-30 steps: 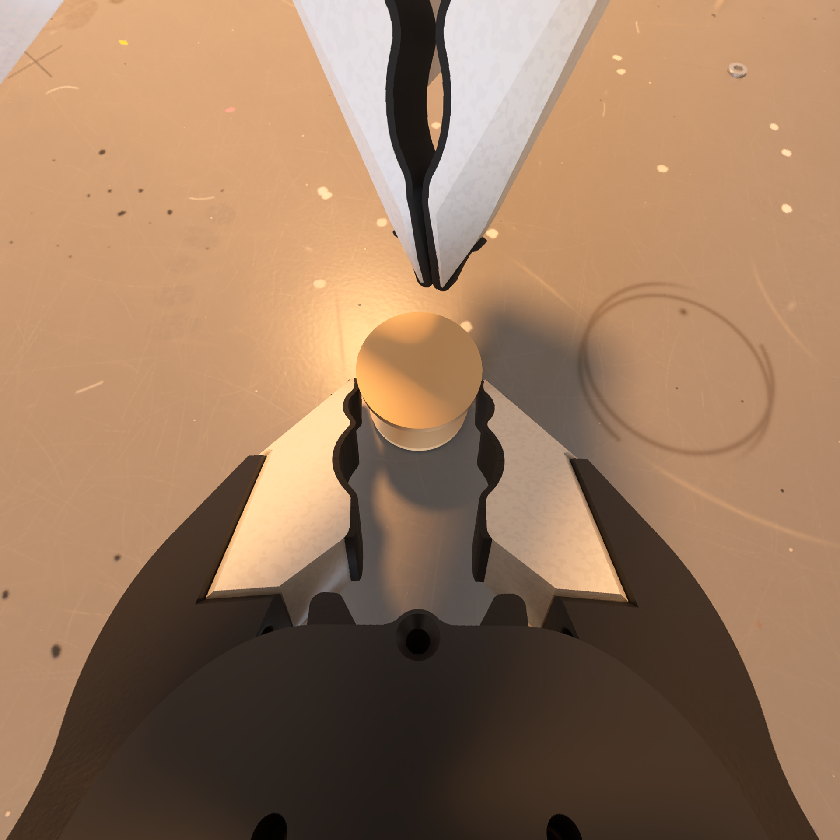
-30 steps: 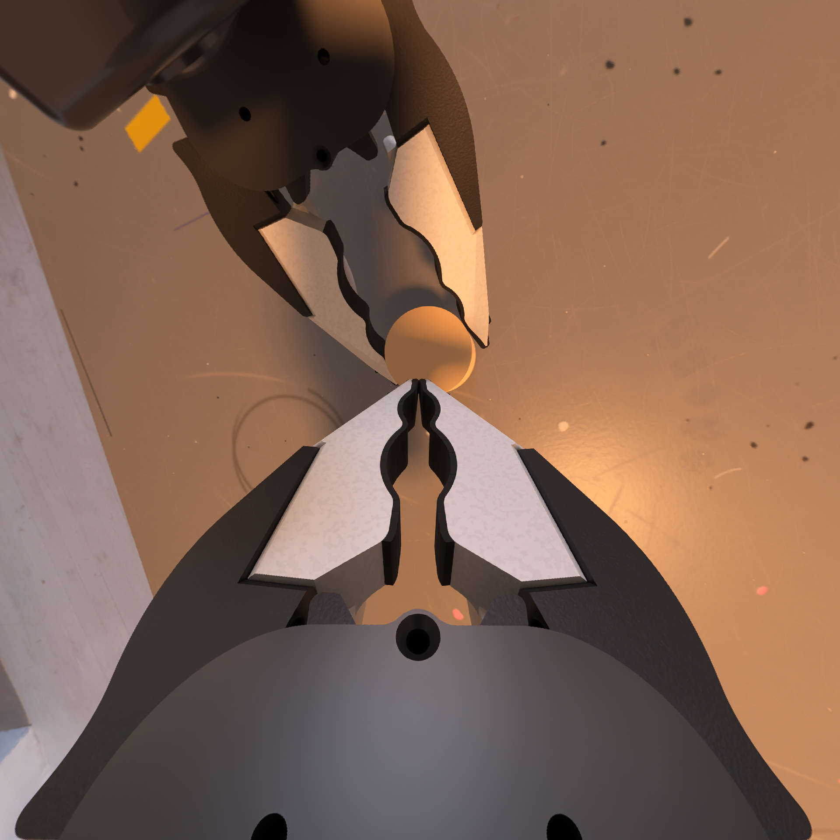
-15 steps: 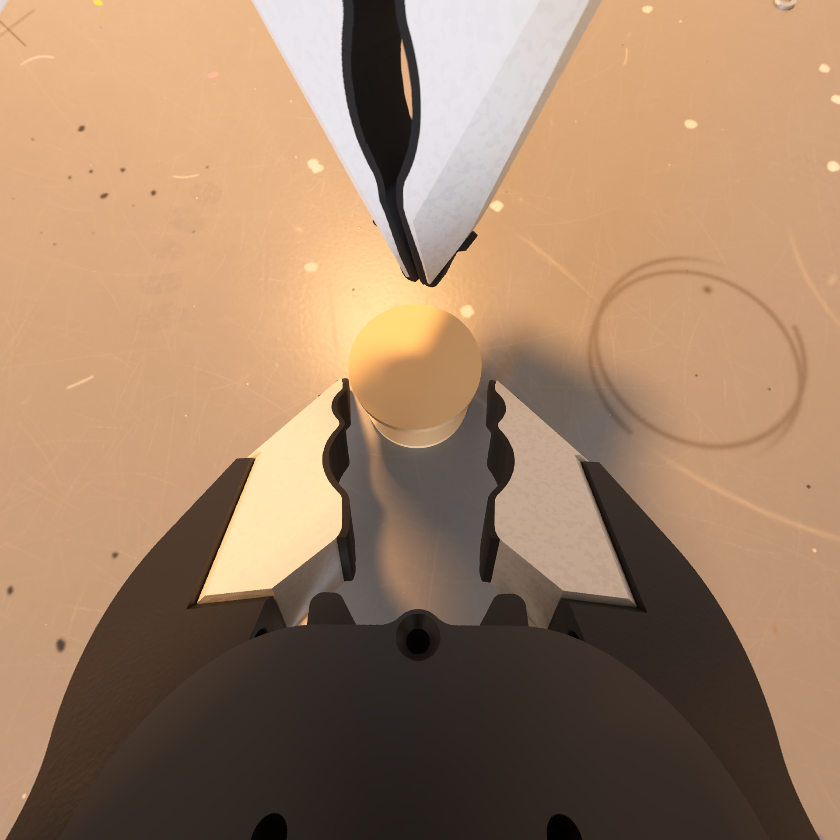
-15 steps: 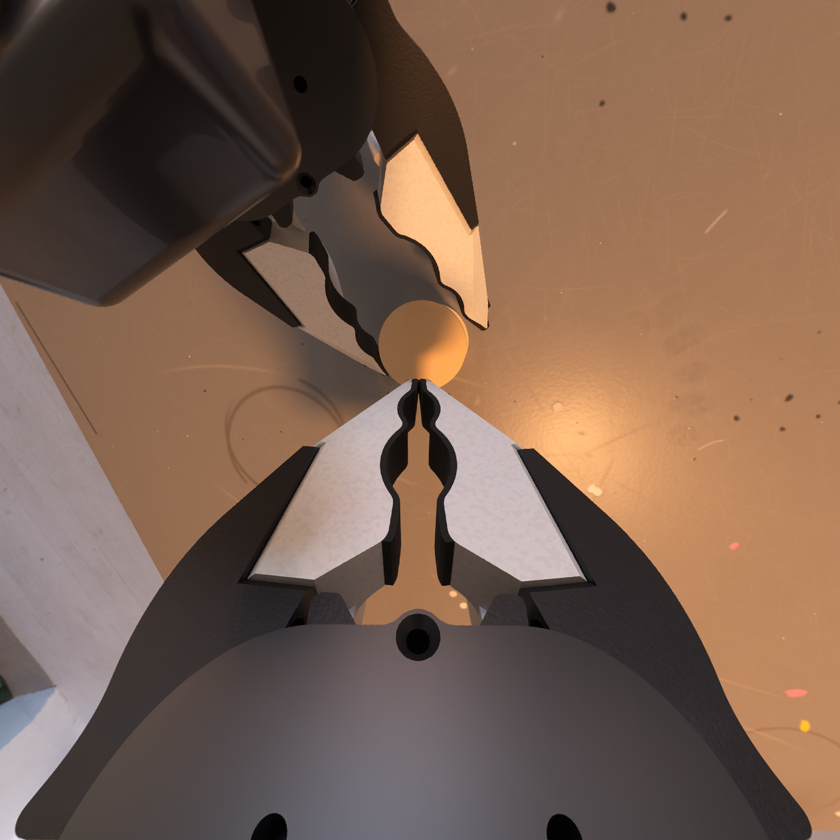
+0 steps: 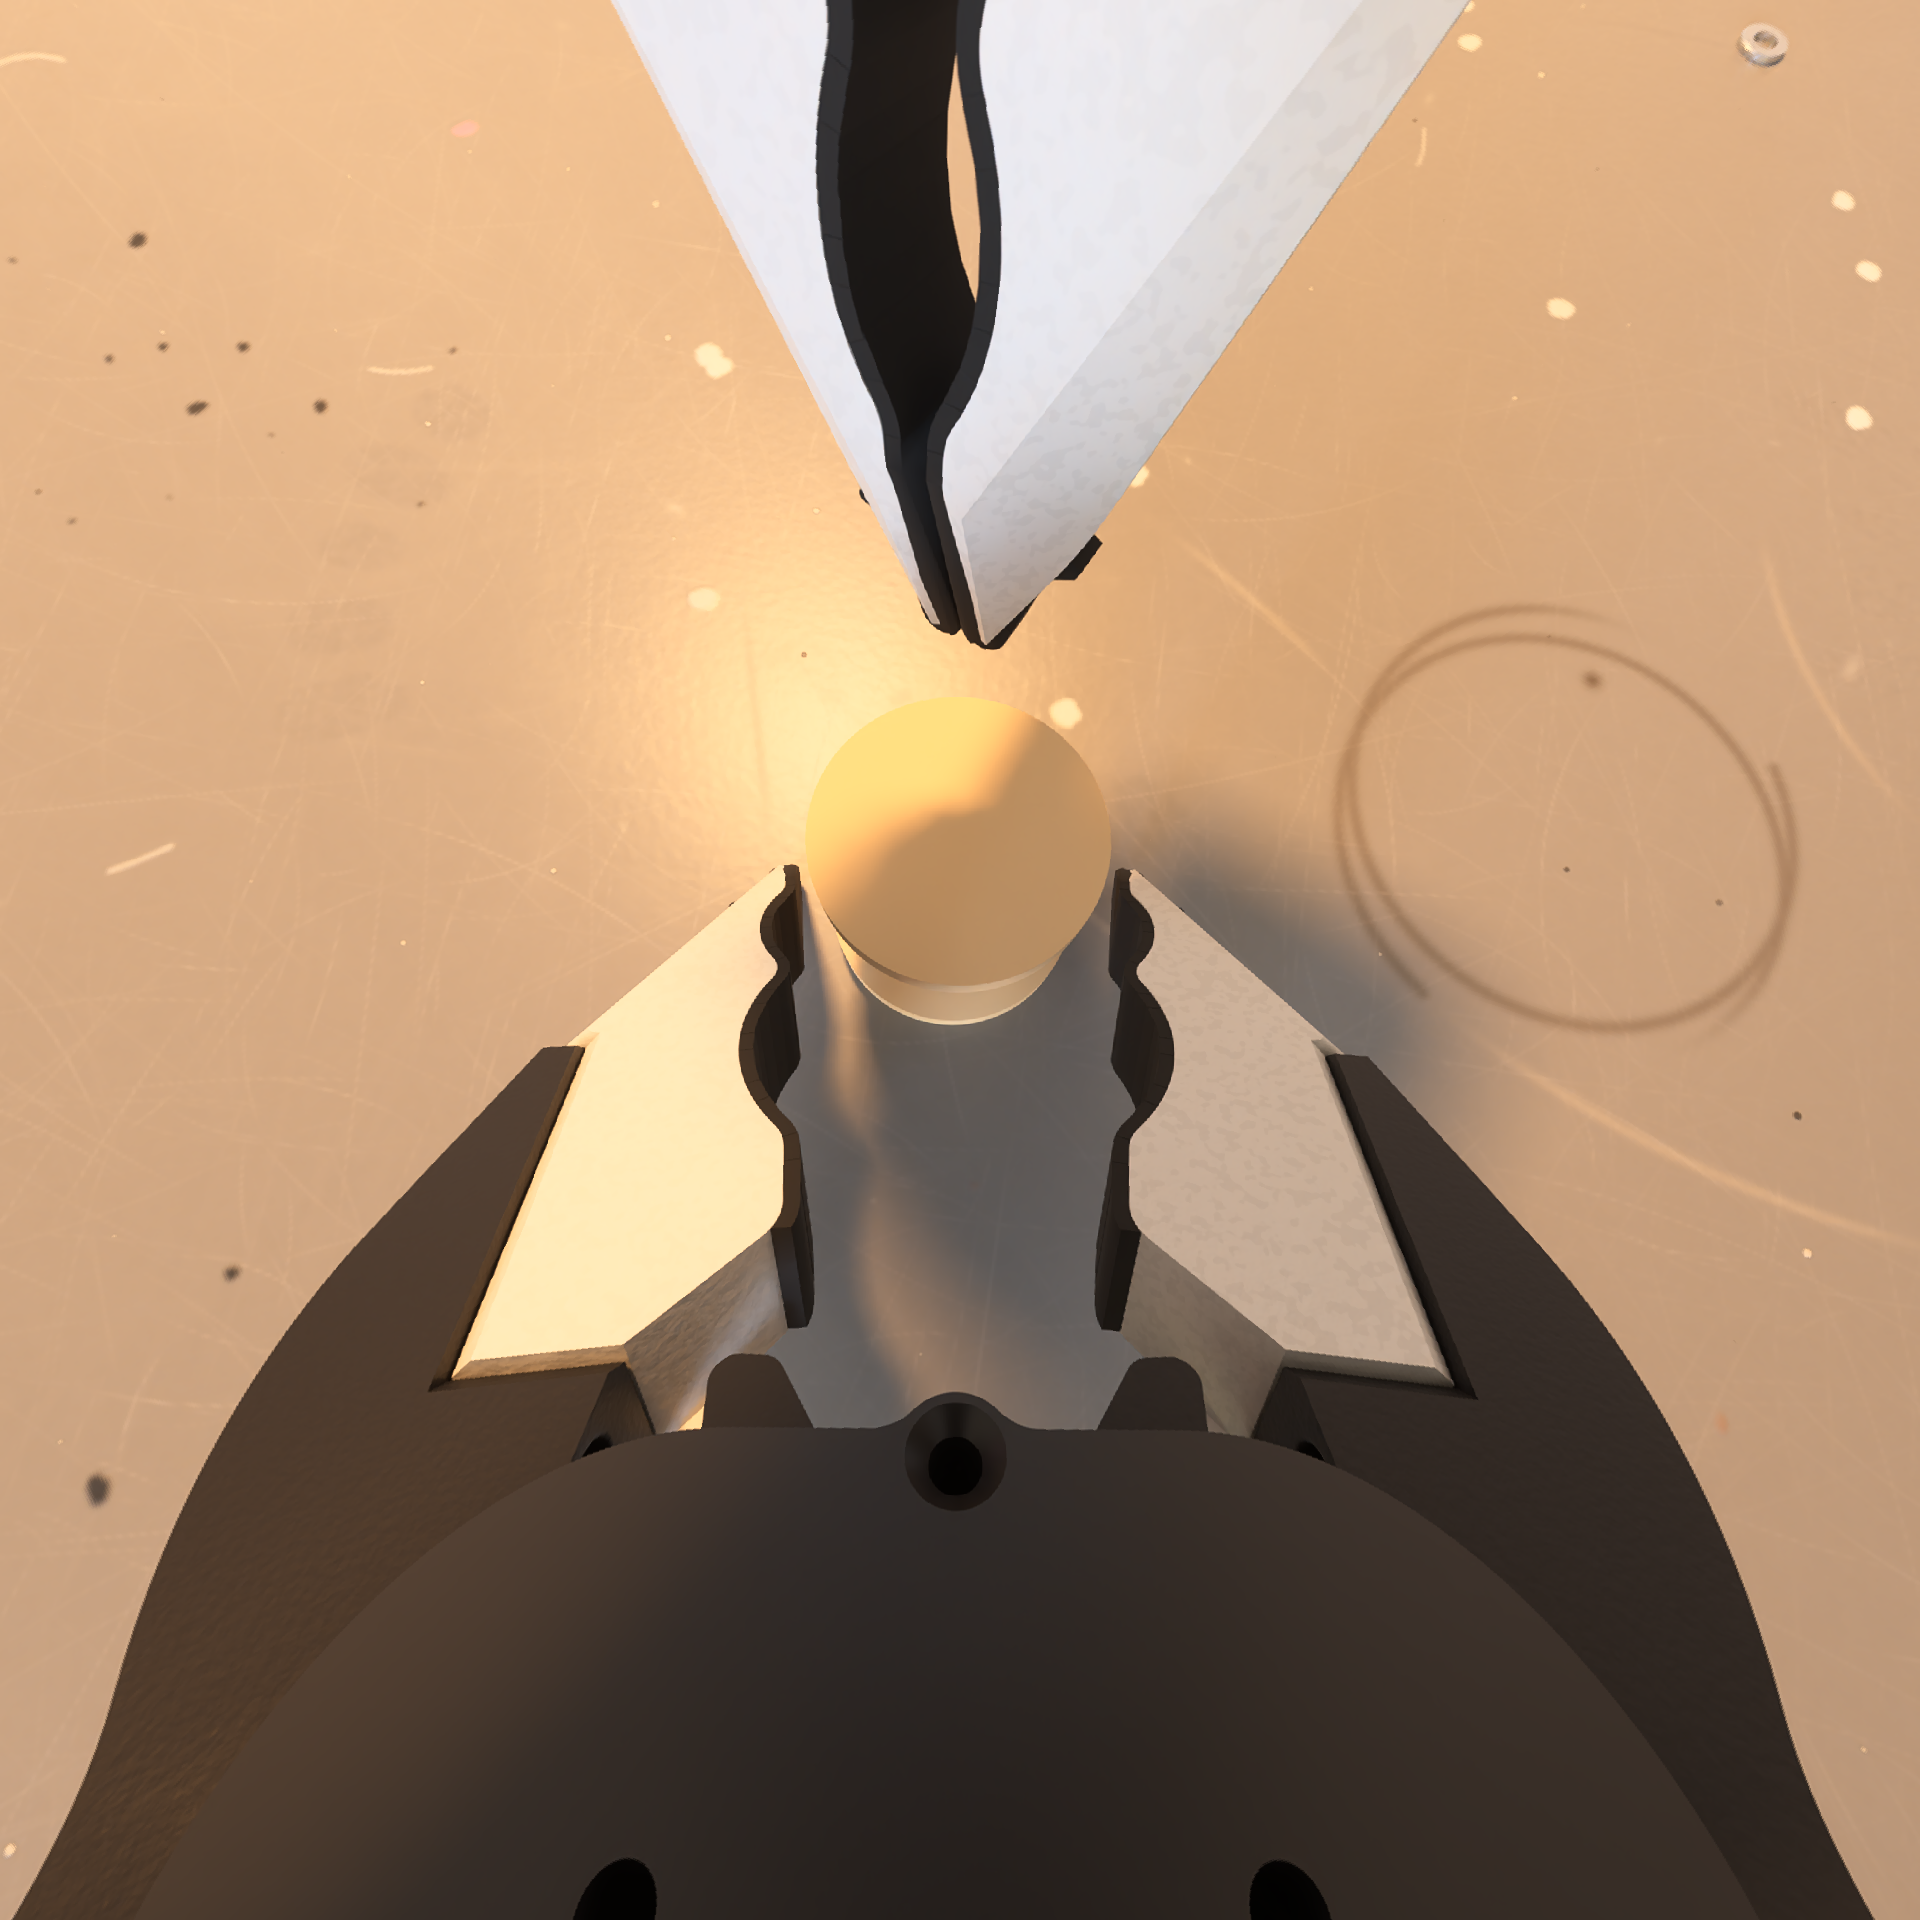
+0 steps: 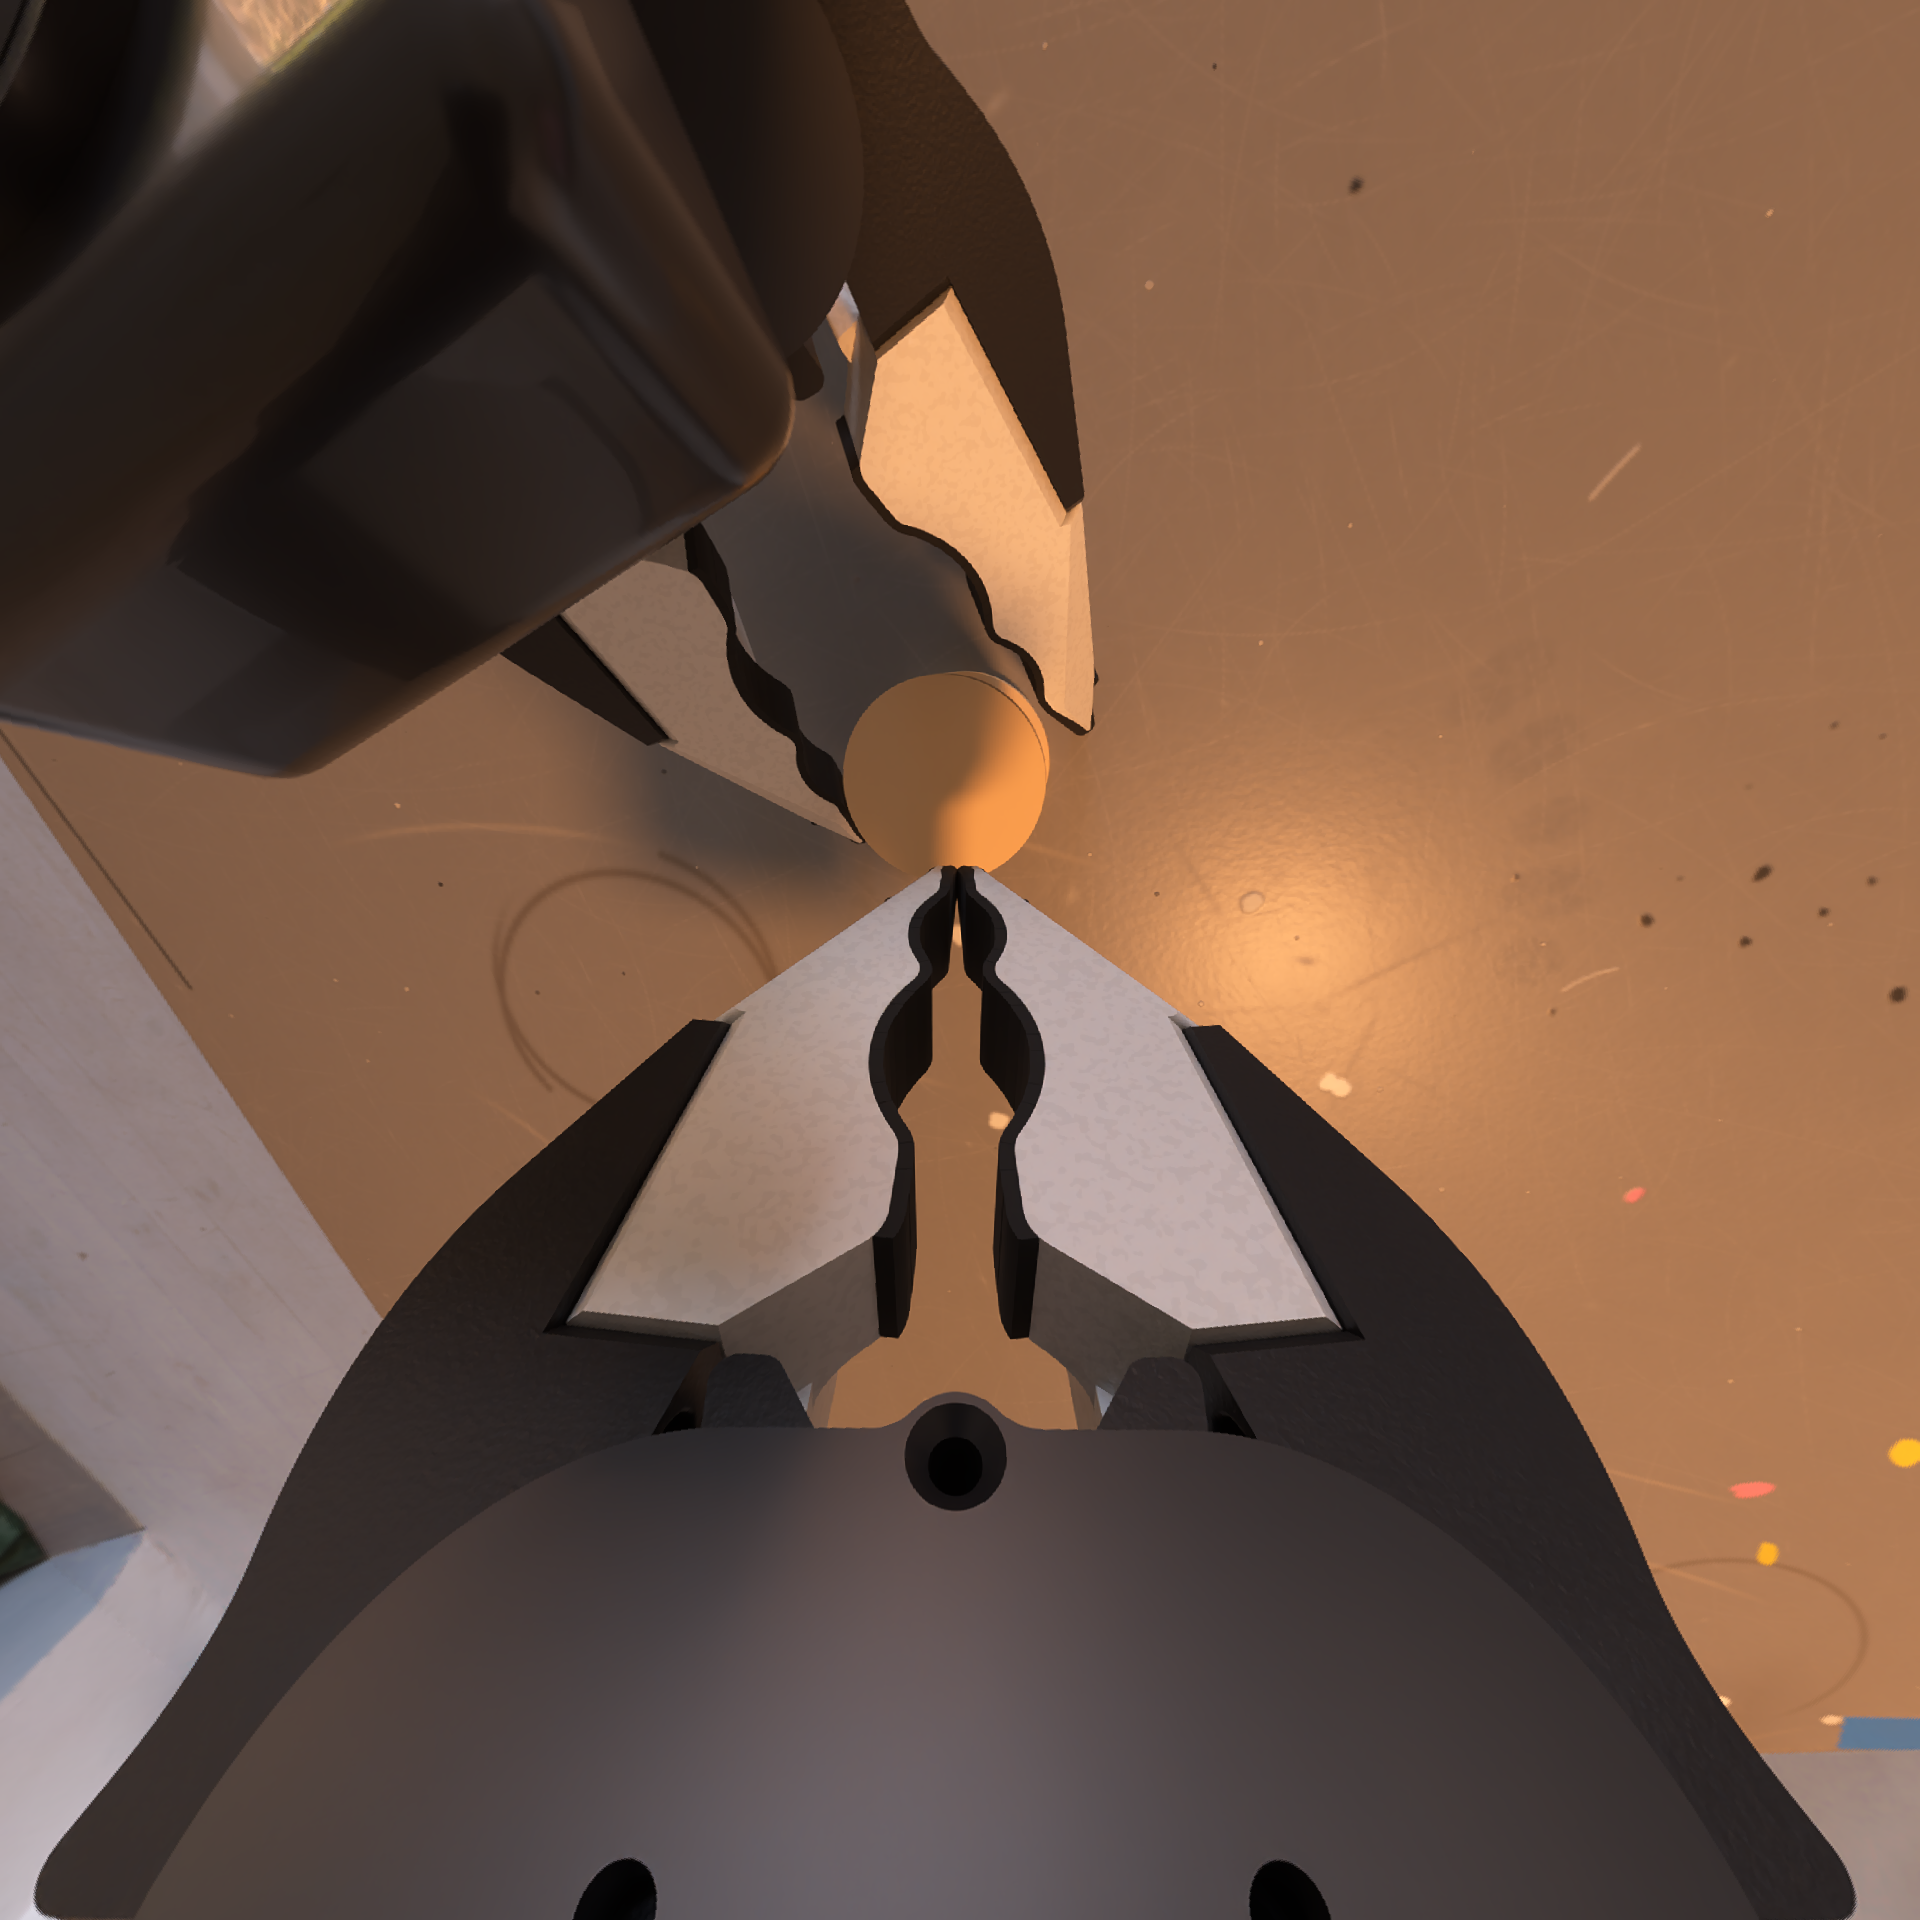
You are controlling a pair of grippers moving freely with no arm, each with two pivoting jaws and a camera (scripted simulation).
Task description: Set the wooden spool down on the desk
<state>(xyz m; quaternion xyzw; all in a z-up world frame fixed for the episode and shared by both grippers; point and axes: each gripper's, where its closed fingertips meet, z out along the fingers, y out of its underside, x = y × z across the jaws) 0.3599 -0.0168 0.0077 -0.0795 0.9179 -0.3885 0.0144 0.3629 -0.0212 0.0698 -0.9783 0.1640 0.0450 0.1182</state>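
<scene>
The wooden spool stands upright on the tan desk, seen from above as a round flat top. My left gripper is open, its fingers on either side of the spool with thin gaps showing. My right gripper is shut and empty, its tips just short of the spool's rim. In the left wrist view the right gripper points down from the top, just beyond the spool. In the right wrist view the left gripper comes in from the upper left.
The desk is scratched and speckled, with a dark ring mark right of the spool. A small washer lies far right. A pale block or wall runs along the left of the right wrist view.
My left gripper's fingers have spread apart, letting go of the spool. The spool stays upright in place. The left gripper's body looms larger in the right wrist view.
</scene>
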